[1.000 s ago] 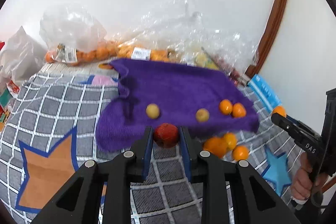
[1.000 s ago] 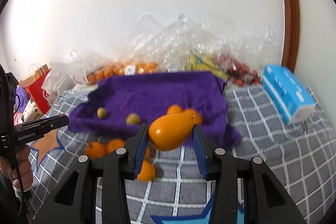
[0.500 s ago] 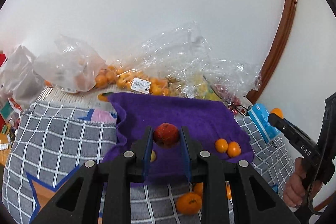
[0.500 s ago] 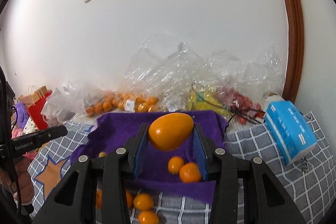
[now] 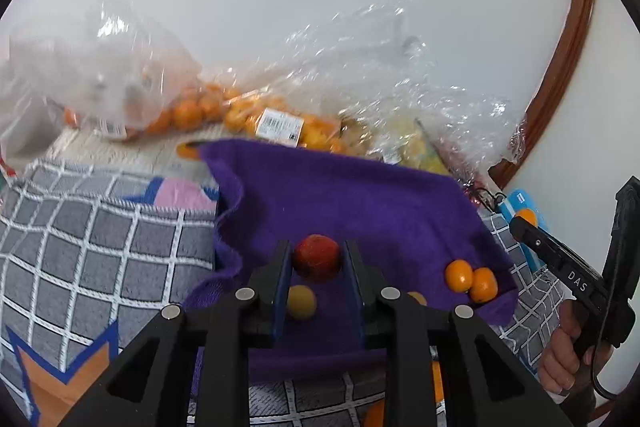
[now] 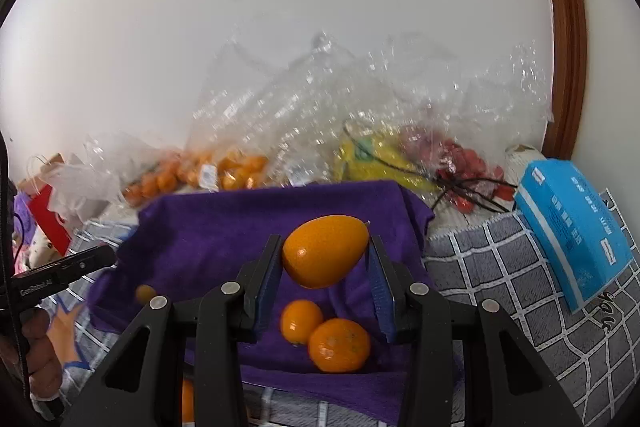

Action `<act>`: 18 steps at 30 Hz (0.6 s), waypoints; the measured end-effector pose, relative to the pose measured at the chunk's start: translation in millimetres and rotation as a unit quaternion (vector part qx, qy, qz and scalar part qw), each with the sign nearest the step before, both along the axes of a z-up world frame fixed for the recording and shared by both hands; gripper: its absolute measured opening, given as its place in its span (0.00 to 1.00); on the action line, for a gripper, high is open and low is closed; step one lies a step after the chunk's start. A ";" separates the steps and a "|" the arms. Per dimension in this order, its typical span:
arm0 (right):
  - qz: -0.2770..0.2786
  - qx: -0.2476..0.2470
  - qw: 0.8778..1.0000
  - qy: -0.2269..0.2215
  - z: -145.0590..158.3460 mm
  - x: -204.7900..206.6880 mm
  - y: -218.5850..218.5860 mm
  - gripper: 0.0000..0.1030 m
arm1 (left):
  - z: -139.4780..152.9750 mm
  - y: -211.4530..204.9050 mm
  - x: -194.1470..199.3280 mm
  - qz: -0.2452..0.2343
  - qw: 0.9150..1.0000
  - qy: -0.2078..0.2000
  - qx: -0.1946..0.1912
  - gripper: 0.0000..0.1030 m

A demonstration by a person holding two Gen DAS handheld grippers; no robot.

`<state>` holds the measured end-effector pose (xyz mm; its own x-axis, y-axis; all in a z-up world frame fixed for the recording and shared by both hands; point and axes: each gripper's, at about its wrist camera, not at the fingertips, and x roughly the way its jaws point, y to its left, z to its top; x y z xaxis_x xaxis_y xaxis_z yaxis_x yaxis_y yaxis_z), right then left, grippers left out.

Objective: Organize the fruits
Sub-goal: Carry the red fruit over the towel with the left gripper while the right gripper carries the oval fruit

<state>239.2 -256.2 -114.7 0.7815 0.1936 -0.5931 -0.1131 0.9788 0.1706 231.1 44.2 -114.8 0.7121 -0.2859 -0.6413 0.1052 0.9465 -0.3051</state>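
Where fuzzy purple towel [image 6: 224,227] lies, fingers [image 6: 268,271] clamp glossy egg-shaped orange fruit [image 6: 325,250].

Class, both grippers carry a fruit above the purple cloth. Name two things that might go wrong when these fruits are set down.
1. The right gripper holds the egg-shaped orange fruit right over two small oranges; dropped there, it may knock them off the purple cloth.
2. The round red fruit in the left gripper hangs above a yellow fruit and could roll once released.
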 end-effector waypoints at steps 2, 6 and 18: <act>-0.004 -0.001 1.000 0.002 -3.7 1.1 -2.5 0.40 | -4.4 1.8 1.5 0.000 1.000 0.003 -0.005 0.24; -0.006 0.009 1.000 0.010 -9.8 3.7 -6.9 0.40 | -12.4 5.3 2.4 0.002 1.000 0.008 -0.017 0.24; 0.007 -0.008 0.999 0.049 -41.6 17.2 6.7 0.40 | -21.7 -11.9 1.1 -0.031 0.999 0.001 -0.007 0.24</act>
<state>256.4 -249.6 -156.2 0.7165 0.1944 -0.6700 -0.1105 0.9799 0.1662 232.2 32.3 -136.4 0.6917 -0.3387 -0.6379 0.1630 0.9336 -0.3189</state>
